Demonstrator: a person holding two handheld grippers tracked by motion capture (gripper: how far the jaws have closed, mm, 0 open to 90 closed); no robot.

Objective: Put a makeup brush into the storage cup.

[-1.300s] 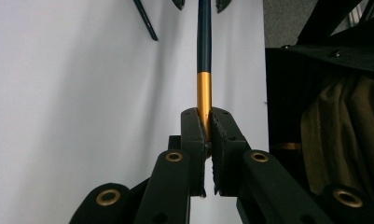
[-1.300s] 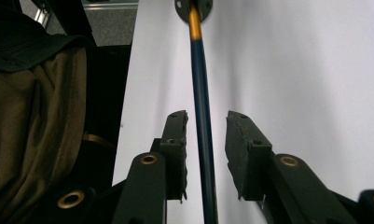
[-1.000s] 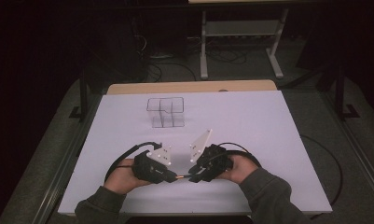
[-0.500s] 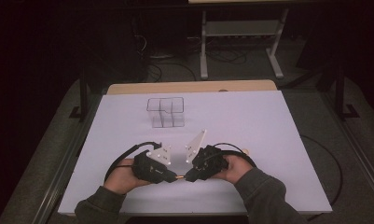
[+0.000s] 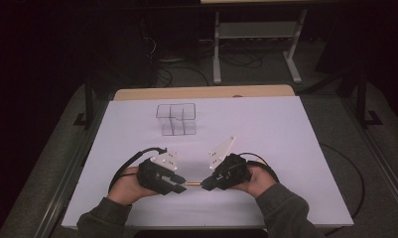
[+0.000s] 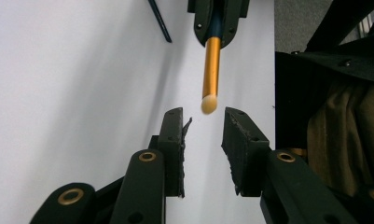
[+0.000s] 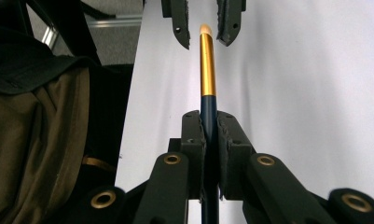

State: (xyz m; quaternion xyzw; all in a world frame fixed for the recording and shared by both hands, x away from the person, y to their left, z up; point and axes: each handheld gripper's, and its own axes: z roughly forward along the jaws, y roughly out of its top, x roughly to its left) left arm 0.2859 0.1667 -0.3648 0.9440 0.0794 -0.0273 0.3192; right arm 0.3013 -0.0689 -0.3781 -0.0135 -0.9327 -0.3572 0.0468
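We count two hand-held grippers, the left hand-held gripper (image 5: pixel 182 182) and the right hand-held gripper (image 5: pixel 205 185), each with two black jaws and each trailing one cable. We count one pen (image 7: pixel 207 70), gold at one end and dark blue at the other, and one pale tip on it. We count one clear box (image 5: pixel 175 118) and one tabletop (image 5: pixel 276 134) under a single white sheet. We see two hands and two sleeves. Beyond the tabletop we count one metal stand (image 5: pixel 256 34) on the floor
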